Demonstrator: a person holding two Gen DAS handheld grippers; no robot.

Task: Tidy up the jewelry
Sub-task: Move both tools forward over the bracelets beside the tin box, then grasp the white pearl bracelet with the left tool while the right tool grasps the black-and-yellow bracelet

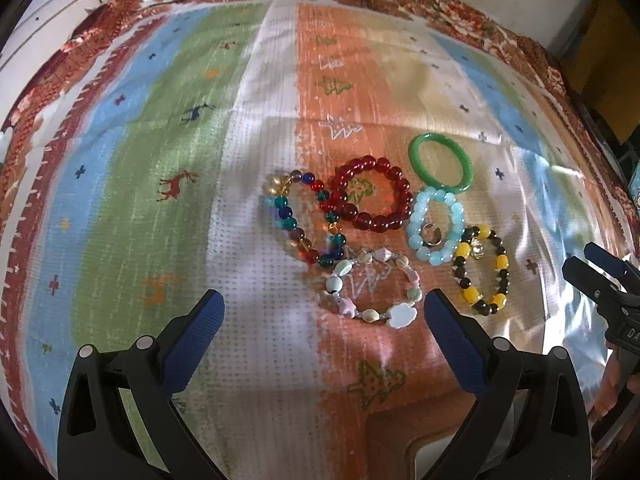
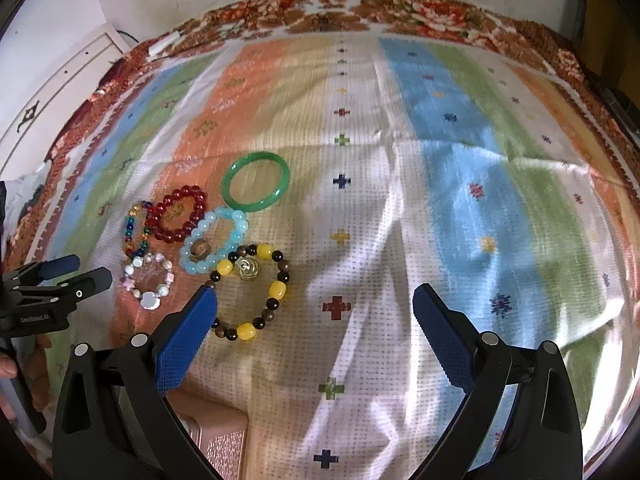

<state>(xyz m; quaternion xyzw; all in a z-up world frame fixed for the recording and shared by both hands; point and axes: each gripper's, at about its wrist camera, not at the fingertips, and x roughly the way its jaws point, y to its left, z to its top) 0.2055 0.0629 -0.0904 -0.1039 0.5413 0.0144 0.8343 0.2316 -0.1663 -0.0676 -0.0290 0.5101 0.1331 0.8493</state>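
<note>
Several bracelets lie together on a striped cloth: a green bangle (image 1: 440,163) (image 2: 256,186), a red bead bracelet (image 1: 368,200) (image 2: 176,218), a multicolour bead bracelet (image 1: 304,218) (image 2: 138,234), a light blue bead bracelet (image 1: 436,224) (image 2: 214,240) with a small ring (image 1: 432,236) inside it, a yellow and black bead bracelet (image 1: 484,270) (image 2: 252,292) and a pastel charm bracelet (image 1: 372,290) (image 2: 148,282). My left gripper (image 1: 324,312) is open, just short of the charm bracelet. My right gripper (image 2: 316,304) is open, its left finger at the yellow and black bracelet.
The cloth (image 1: 200,160) (image 2: 460,200) covers a table with a floral border (image 2: 360,8). A white cabinet (image 1: 48,12) stands at the far left. A pink box (image 2: 216,436) lies at the near edge under my right gripper.
</note>
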